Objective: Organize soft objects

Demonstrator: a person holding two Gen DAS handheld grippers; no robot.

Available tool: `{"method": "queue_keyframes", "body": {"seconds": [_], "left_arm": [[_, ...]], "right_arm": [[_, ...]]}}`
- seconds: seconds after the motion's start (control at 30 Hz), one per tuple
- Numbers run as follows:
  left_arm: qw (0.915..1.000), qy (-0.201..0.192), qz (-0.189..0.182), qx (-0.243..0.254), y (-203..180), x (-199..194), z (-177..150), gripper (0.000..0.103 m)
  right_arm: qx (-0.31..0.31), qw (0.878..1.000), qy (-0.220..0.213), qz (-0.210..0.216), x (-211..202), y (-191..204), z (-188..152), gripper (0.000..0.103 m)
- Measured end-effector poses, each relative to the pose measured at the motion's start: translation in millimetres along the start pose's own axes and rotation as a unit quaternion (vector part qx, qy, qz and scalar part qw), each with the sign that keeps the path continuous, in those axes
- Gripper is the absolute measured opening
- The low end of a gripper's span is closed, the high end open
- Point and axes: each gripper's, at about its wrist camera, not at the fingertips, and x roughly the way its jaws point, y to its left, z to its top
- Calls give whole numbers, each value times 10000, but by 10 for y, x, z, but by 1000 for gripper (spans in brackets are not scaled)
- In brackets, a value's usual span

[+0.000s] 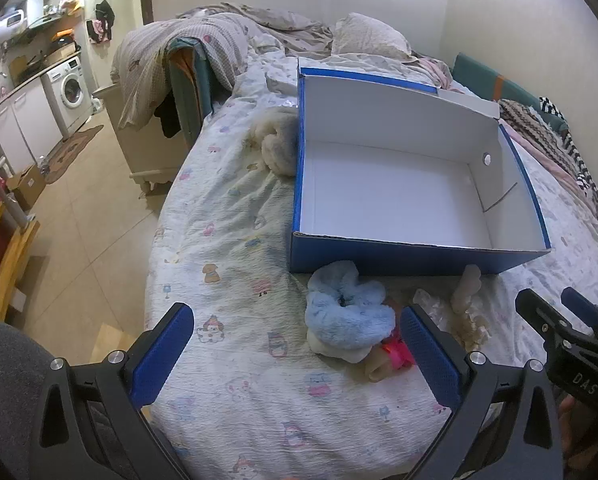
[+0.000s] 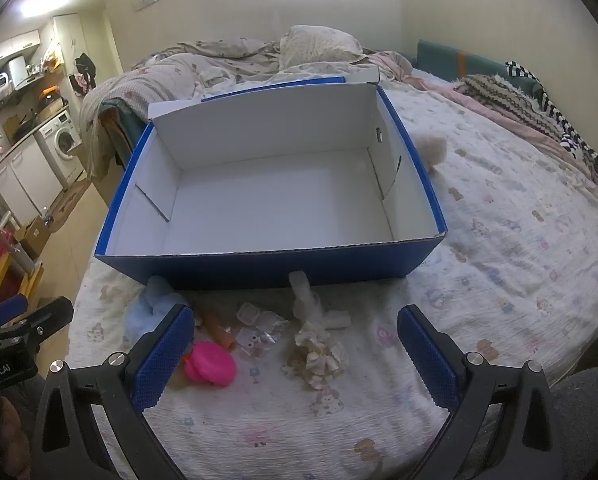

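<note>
An open blue cardboard box (image 1: 379, 258) with a white, bare inside stands on the bed; the right wrist view shows its front wall (image 2: 259, 268) too. A fluffy light-blue scrunchie (image 1: 347, 304) lies just before the box, over a white soft piece. A cream lacy soft item (image 2: 317, 344) lies in front of the box, beside a pink round toy (image 2: 211, 362). Another cream fluffy item (image 1: 277, 146) rests against the box's left side. My left gripper (image 1: 297, 354) hangs open above the sheet, short of the scrunchie. My right gripper (image 2: 295, 354) is open too, with the cream item ahead between its fingers, untouched.
Crumpled quilts and a pillow (image 1: 363, 36) lie at the bed's far end, striped and knitted clothes (image 2: 539, 112) along the right wall. Small clear plastic bits (image 2: 255, 326) lie near the toys. The bed's left edge drops to a tiled floor (image 1: 79, 220) with a washing machine (image 1: 69, 92) beyond.
</note>
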Motion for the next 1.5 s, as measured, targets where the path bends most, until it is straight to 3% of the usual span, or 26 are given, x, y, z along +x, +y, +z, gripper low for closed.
{"method": "queue_keyframes", "body": {"seconds": [1.5], "left_arm": [[10000, -34, -13, 77, -39, -5, -41, 103]], "right_arm": [[-29, 10000, -19, 6, -5, 16, 4, 103]]}}
